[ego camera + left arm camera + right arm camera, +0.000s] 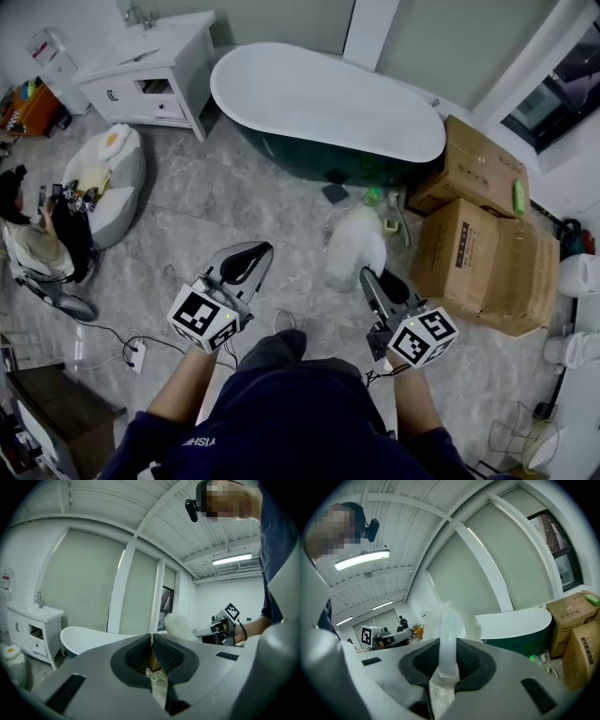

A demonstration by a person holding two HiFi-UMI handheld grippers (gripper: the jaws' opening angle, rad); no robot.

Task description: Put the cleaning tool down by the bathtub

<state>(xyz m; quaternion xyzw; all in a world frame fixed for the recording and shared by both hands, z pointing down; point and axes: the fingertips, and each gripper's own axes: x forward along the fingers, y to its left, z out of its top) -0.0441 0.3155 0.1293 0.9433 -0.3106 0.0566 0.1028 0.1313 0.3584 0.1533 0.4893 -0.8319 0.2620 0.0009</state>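
Risk first: the cleaning tool (354, 246), a fluffy white duster, hangs over the floor short of the bathtub (281, 70). It is held only by its slim translucent handle (449, 639), clamped in the jaws of the right gripper (368, 275). That smooth handle could well swivel or slip (the head sticks far out). Clutter beside the cardboard boxes (478, 244) might snag it. Only the right gripper view shows that grip. The left gripper view shows the left gripper (258, 253) with jaws pressed together, empty.

Bright, even light from ceiling tubes (362, 559); gripper views bulge, with dark edges.
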